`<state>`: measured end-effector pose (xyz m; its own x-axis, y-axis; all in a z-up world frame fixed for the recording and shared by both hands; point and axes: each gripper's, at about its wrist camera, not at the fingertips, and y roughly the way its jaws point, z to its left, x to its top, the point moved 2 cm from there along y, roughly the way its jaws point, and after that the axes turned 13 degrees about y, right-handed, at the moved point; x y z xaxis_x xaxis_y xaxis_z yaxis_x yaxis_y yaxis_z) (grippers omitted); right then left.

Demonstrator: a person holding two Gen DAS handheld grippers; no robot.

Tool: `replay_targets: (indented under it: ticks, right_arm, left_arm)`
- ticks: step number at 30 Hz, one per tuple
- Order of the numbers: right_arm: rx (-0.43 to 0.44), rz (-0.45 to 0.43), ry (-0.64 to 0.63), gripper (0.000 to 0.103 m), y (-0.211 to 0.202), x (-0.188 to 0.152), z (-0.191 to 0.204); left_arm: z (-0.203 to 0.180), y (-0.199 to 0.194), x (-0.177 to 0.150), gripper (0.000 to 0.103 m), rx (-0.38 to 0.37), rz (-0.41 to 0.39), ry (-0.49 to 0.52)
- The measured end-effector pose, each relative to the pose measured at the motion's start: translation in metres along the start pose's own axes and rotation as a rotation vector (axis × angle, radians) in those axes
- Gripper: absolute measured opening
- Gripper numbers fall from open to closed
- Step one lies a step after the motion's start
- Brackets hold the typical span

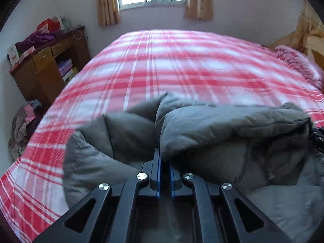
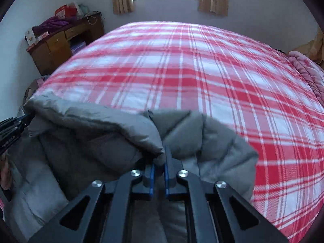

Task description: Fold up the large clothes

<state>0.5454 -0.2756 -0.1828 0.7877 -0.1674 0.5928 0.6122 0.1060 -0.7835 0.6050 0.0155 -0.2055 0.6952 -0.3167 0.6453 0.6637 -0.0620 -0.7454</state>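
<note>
A grey puffy jacket (image 1: 222, 125) lies bunched at the near edge of the bed, over the red and white plaid cover (image 1: 172, 64). My left gripper (image 1: 165, 160) is shut on a fold of the jacket, at its left end. My right gripper (image 2: 160, 160) is shut on the jacket (image 2: 97, 125) at its right end. The two grippers hold one edge between them, lifted a little over the bed. The left gripper shows at the left edge of the right wrist view (image 2: 14, 126). The jacket's lower part hangs toward me, partly hidden by the gripper frames.
The plaid cover (image 2: 192, 64) stretches far ahead to the wall under a window. A wooden desk (image 1: 46, 64) with clutter stands at the left. A clothes pile (image 1: 22, 125) lies on the floor beside it. A pink blanket (image 1: 297, 64) is at the bed's right end.
</note>
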Motion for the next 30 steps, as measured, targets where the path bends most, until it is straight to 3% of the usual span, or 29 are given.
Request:
replay_targets:
  ticks: [5,9,10,11,12,13,14,16,19,22,25,30]
  right_arm:
    - [-0.020,0.004,-0.004,0.008,0.006,-0.009,-0.005]
    - [-0.077,-0.025,-0.101,0.008,0.004,-0.010,0.003]
    - [-0.080,-0.029,-0.112,0.008,0.004,-0.012,0.003]
    - [-0.082,-0.034,-0.120,0.008,0.004,-0.013,0.002]
    - [-0.082,-0.039,-0.124,0.009,0.003,-0.014,0.001]
    - [-0.077,-0.039,-0.125,0.009,0.003,-0.015,0.000]
    - [-0.068,-0.040,-0.123,0.010,0.001,-0.015,-0.001]
    - [-0.049,-0.035,-0.117,0.025,-0.002,-0.017,-0.003]
    - [-0.029,-0.031,-0.103,0.039,-0.015,-0.017,-0.008]
    - [-0.032,-0.037,-0.078,0.042,-0.034,-0.014,-0.014]
    - [-0.043,-0.056,-0.027,0.042,-0.053,-0.003,-0.020]
    - [0.019,-0.139,0.083,0.042,-0.065,0.028,-0.007]
  left_arm:
    - [-0.002,-0.008,0.002,0.007,0.029,0.005,0.005]
    - [0.001,-0.034,-0.003,0.011,0.038,0.006,0.033]
    - [0.002,-0.041,-0.005,0.022,0.051,-0.005,0.042]
    - [0.003,-0.048,-0.007,0.049,0.065,-0.012,0.047]
    - [0.006,-0.056,-0.008,0.065,0.085,-0.028,0.047]
    - [0.009,-0.065,-0.009,0.088,0.120,-0.055,0.040]
    - [0.012,-0.073,-0.008,0.090,0.145,-0.090,0.032]
    - [0.017,-0.082,-0.002,0.090,0.151,-0.113,0.021]
    - [0.029,-0.093,0.021,0.090,0.188,-0.134,-0.037]
    - [0.029,-0.105,0.046,0.090,0.175,-0.189,-0.071]
    - [0.016,-0.107,0.074,0.090,0.117,-0.240,-0.078]
    - [-0.017,-0.073,0.092,0.090,0.099,-0.211,-0.012]
